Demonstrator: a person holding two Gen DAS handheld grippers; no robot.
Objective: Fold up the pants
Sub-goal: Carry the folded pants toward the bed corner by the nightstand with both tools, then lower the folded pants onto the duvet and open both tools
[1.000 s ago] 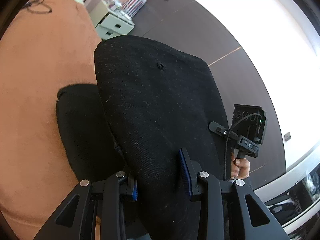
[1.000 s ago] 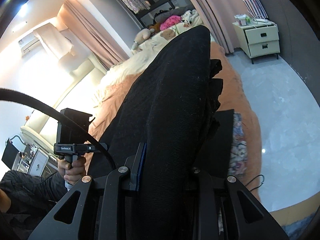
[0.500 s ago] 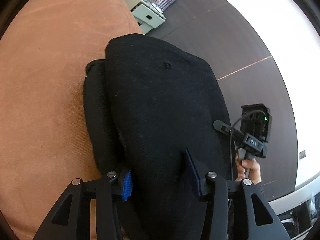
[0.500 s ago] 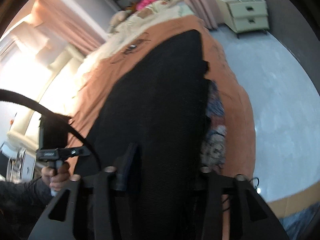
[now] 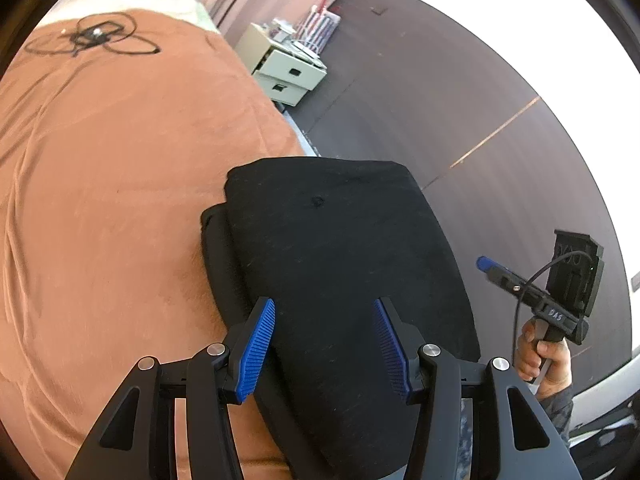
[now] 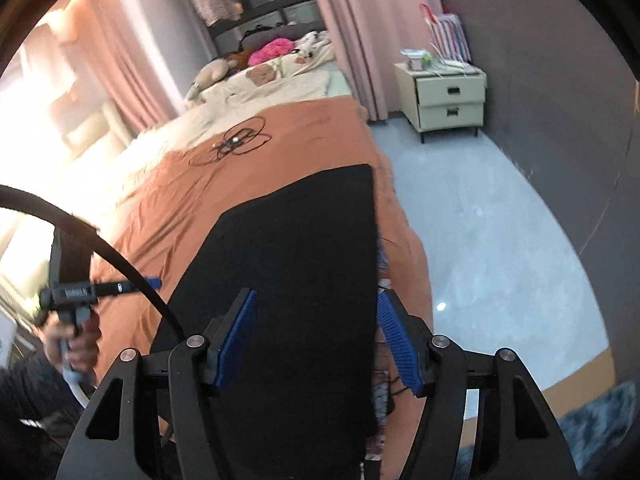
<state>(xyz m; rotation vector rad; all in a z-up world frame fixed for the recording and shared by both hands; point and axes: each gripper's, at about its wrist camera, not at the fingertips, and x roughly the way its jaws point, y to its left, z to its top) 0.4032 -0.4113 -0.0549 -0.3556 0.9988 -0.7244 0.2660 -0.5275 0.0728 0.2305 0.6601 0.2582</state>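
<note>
Where folded pants (image 5: pixel 340 264) lie, tools seemingly open

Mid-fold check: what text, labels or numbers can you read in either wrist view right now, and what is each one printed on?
"DAS": white letters on the body of the right gripper, seen from the left wrist view.
White label on the body of the left gripper, seen from the right wrist view: too blurred to read.
Nothing readable on the black pants or the nightstand.

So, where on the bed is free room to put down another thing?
Free: the orange blanket between the folded black pants and the cable coil. Crowded: the bed edge by the pants, where both open grippers hover.
</note>
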